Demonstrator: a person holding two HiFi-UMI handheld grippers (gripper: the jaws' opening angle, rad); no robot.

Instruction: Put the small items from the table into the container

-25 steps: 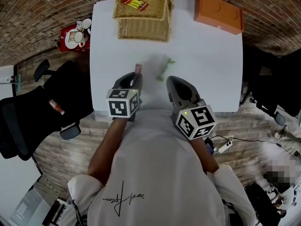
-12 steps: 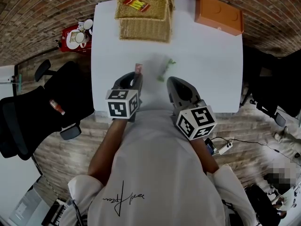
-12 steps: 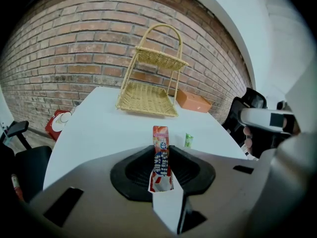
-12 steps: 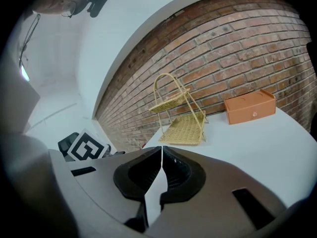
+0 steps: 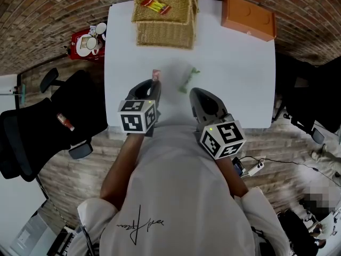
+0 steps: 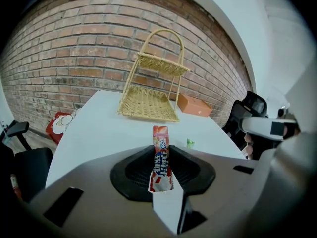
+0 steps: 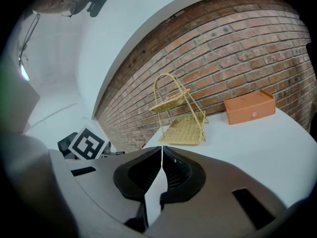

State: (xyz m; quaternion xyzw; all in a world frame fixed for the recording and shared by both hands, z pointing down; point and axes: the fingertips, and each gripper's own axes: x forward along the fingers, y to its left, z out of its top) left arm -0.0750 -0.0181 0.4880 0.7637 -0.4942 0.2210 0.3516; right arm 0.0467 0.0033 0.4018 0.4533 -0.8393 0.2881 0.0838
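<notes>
White table point(image 5: 234, 79), wicker basket point(image 5: 162, 33) at its far end. L gripper point(image 5: 153, 85) is tipped down at the table w/ jaws wide apart, straddling a red sweet packet point(image 6: 160, 152). The packet runs lengthways btw them, top end poking past the tips; the jaws sit just beside its edges, no squeeze visible. R gripper point(image 7: 161, 150) is fully closed, nothing in it, near the table's front edge. A small green piece point(image 5: 187, 80) lies just beyond both grippers. One wrapper point(image 5: 153, 4) already lies in the basket's top tier. Step, prob: pick-up of the packet. Next: pinch w/ L, lift, carry over to the basket
</notes>
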